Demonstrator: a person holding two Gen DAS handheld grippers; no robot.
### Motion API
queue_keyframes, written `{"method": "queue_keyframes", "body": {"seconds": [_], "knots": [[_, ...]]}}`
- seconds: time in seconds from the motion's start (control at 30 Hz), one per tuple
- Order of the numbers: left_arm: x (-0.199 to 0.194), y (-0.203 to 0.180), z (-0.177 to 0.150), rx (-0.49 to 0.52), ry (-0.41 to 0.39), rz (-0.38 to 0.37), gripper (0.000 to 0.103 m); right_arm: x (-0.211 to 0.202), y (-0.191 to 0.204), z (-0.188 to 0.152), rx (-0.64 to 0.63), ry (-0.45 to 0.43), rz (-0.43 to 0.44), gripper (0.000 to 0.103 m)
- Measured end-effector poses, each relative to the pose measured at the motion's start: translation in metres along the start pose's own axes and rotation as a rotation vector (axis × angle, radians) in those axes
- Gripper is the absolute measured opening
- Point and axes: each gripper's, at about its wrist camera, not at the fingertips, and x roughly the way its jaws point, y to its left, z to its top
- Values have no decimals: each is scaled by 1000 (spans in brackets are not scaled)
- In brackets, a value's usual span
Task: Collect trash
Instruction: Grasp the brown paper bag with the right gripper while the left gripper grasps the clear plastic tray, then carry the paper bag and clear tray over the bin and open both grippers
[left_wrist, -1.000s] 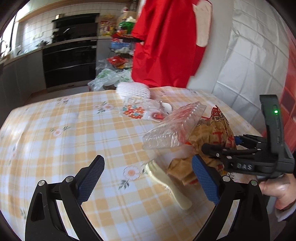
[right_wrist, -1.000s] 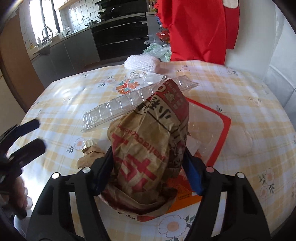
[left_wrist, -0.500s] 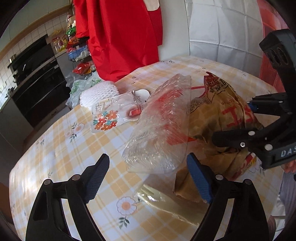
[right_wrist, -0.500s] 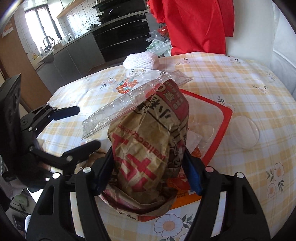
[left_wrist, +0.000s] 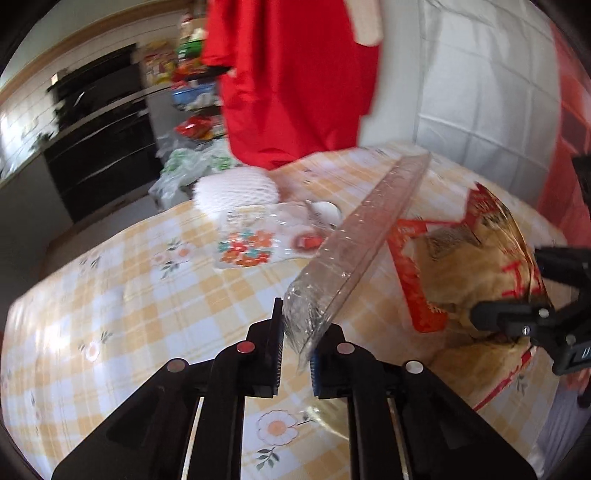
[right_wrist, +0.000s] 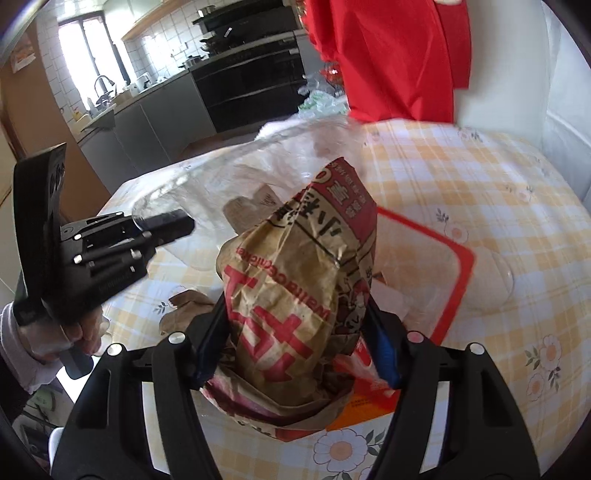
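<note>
1. Table (left_wrist: 110, 295) in checked cloth carries the trash.
2. Paper bag (right_wrist: 295, 280) stands clamped in the right gripper (right_wrist: 295, 343).
3. Clear plastic tray (left_wrist: 354, 240), tilted beside it, sits between the closing left gripper (left_wrist: 295, 354) pads.

Kitchen ahead of me: white tiled wall (right_wrist: 155, 48), bright window (right_wrist: 83, 48) w/ daylight, grey cabinets (right_wrist: 147, 125), sink tap (right_wrist: 101, 83), black oven (left_wrist: 103, 136). Red cloth (left_wrist: 291, 81) hangs nr the surface (left_wrist: 147, 295), which has a yellow check cloth w/ flowers. White quilted wall (left_wrist: 480, 85) at right.
</note>
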Motion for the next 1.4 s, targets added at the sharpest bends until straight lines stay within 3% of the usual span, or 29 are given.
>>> {"method": "queue_keyframes", "body": {"seconds": [0.2,0.37,0.57,0.93,1.4], "knots": [[-28,37,0,-174,-12,58,11,-17,14,6,-18,-43,8,65],[-69,48,-2,-210,-49,130,12,-44,23,10,-9,-87,27,65],[-125,49,-11,-257,-90,145,12,-82,38,3,-9,-131,47,65],[-229,18,-51,-329,-160,173,12,-143,50,-31,-6,-167,75,65],[-315,-40,-122,-493,-167,152,12,-198,63,-89,-42,-189,122,65]]}}
